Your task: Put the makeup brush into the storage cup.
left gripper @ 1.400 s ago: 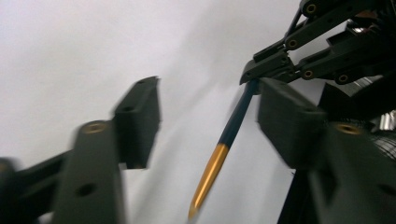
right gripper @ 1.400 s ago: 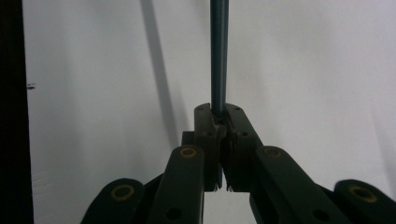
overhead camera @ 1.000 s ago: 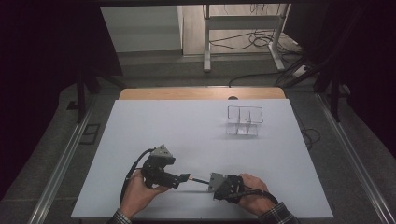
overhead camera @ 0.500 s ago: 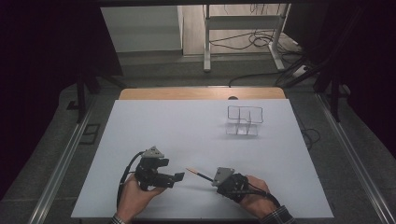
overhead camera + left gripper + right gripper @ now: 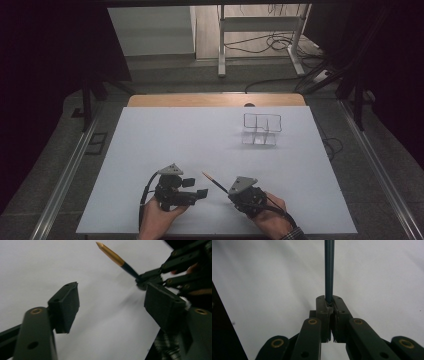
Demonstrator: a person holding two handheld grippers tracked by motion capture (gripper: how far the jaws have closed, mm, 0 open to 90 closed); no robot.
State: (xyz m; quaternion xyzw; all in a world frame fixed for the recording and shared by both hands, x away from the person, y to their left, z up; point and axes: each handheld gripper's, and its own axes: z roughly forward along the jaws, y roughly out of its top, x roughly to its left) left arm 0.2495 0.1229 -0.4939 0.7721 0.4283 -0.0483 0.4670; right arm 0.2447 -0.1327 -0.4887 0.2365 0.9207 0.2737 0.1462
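Observation:
A pen (image 5: 214, 181) with a gold tip and a dark blue shaft points up and to the left over the white table (image 5: 150, 145). My right gripper (image 5: 228, 189) is shut on its shaft near the front edge. In the right gripper view the gripper (image 5: 329, 300) pinches the blue shaft (image 5: 329, 270), which runs straight up. My left gripper (image 5: 196, 187) lies just left of the pen tip, apart from it. Its jaws have just been closing, with nothing between them. In the left gripper view that gripper (image 5: 112, 290) stands open over bare table, with the pen (image 5: 110, 252) at the upper right.
A small clear holder with compartments (image 5: 261, 129) stands at the back right of the table. A wooden strip (image 5: 215, 100) runs along the far edge. Cables and a metal stand (image 5: 260, 30) lie on the floor beyond.
The pen's tip, which lay at the left gripper's jaws a second ago, now stands free and points up-left. The left gripper has narrowed its jaws. The right hand has kept still.

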